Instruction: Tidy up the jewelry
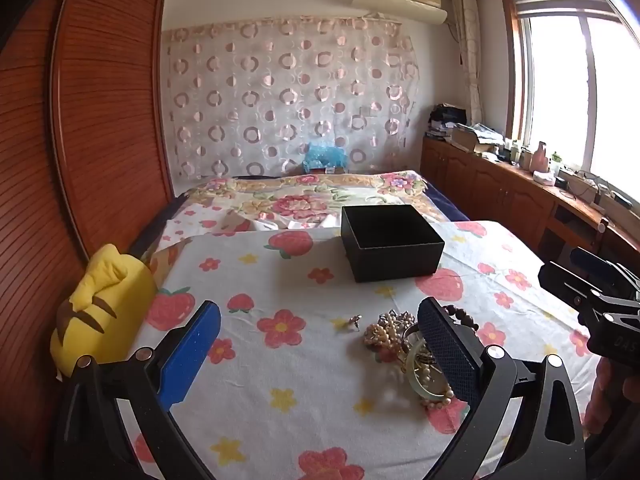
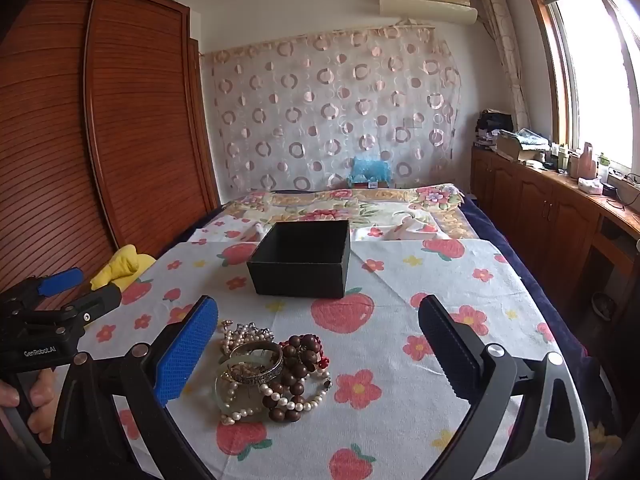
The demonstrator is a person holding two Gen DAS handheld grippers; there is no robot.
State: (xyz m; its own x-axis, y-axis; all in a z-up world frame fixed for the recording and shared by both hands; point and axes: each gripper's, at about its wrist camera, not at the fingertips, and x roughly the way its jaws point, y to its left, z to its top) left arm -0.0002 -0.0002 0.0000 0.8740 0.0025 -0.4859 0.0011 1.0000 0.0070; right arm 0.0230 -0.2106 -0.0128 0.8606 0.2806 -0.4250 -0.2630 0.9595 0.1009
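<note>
A pile of jewelry [image 2: 268, 376] lies on the strawberry-print cloth: pearl strands, a brown bead bracelet [image 2: 298, 364], a silver bangle [image 2: 256, 362] and a pale green bangle. In the left wrist view the pile [image 1: 404, 344] lies by the right finger, with a small loose piece [image 1: 354, 321] to its left. An open, empty black box [image 2: 302, 264] stands behind the pile; it also shows in the left wrist view [image 1: 390, 242]. My left gripper [image 1: 320, 348] is open and empty. My right gripper [image 2: 320, 344] is open and empty above the pile.
A yellow plush toy [image 1: 100, 312] lies at the table's left edge. A wooden wardrobe [image 1: 92, 120] stands at the left. A bed with a floral cover [image 2: 340, 204] lies behind the table. Wooden cabinets [image 2: 540, 208] with clutter run under the window at the right.
</note>
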